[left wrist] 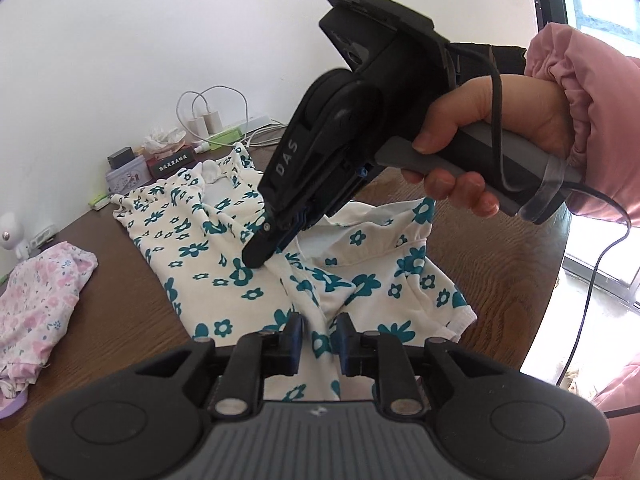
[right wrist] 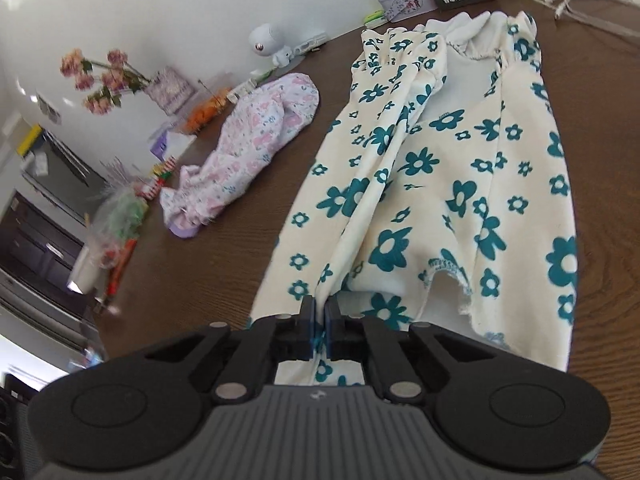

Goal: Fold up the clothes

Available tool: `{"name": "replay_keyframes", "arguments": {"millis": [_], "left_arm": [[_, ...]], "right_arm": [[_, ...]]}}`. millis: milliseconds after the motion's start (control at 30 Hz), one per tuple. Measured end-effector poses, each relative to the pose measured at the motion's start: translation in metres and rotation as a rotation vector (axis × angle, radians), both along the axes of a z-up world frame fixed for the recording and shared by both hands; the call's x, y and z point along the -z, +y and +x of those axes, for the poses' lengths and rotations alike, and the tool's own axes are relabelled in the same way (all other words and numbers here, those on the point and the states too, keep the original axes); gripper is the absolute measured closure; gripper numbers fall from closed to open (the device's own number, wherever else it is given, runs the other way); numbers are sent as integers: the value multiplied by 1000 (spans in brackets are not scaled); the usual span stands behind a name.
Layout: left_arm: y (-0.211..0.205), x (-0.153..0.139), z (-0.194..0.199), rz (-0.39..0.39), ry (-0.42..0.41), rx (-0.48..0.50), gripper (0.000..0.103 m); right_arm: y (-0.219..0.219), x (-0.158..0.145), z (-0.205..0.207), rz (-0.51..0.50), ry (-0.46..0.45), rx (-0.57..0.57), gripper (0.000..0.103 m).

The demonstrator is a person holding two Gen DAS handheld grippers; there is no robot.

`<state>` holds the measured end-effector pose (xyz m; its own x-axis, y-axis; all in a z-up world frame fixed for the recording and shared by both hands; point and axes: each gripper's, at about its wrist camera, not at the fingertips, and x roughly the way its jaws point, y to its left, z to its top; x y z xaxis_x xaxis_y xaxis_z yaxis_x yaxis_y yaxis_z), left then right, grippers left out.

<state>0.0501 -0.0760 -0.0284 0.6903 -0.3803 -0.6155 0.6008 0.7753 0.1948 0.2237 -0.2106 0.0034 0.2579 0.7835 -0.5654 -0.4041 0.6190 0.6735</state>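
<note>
While pinched in right gripper point(right wrist: 319, 320), floral garment point(right wrist: 448, 168), fold between left gripper point(left wrist: 319, 332) pads

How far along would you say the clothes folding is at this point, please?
Nothing looks folded yet. In hand: the right gripper is shut on a ridge of the white garment with teal flowers, and the left gripper pinches another fold of it. Left to do: finishing that fold, then the crumpled pink floral garment lying on the table.

The cream garment with teal flowers point(right wrist: 452, 168) lay crumpled lengthwise on the brown wooden table point(right wrist: 248, 248), its white-lined neck opening toward twelve o'clock and its hem bunched at six. A pink floral garment point(right wrist: 256, 140) sat heaped at nine o'clock of it.
</note>
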Motion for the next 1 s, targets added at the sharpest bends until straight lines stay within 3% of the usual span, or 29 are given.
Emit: {"name": "replay_keyframes", "arguments": {"millis": [133, 233, 333, 367, 400, 467, 667, 867, 1000], "left_arm": [[-2, -3, 2, -6, -17, 7, 89], [-6, 0, 4, 11, -7, 34, 90], [-10, 5, 5, 17, 13, 56, 83], [-10, 6, 5, 17, 19, 63, 79], [-10, 7, 4, 16, 25, 69, 78], [-10, 8, 4, 21, 34, 82, 78], [-9, 10, 8, 24, 57, 98, 78], [-6, 10, 12, 4, 80, 115, 79], [-1, 10, 16, -29, 107, 132, 79]], "right_arm": [[-16, 2, 4, 213, 84, 32, 100], [-23, 15, 8, 150, 122, 75, 100], [-22, 13, 9, 82, 90, 75, 94], [-22, 8, 10, 72, 65, 81, 82], [-23, 4, 10, 62, 41, 86, 61], [-22, -7, 15, 23, -17, 96, 52], [0, -49, 67, -220, -216, 144, 52], [34, -34, 167, -362, -140, 226, 52], [54, -20, 202, -372, -132, 234, 52]]}}
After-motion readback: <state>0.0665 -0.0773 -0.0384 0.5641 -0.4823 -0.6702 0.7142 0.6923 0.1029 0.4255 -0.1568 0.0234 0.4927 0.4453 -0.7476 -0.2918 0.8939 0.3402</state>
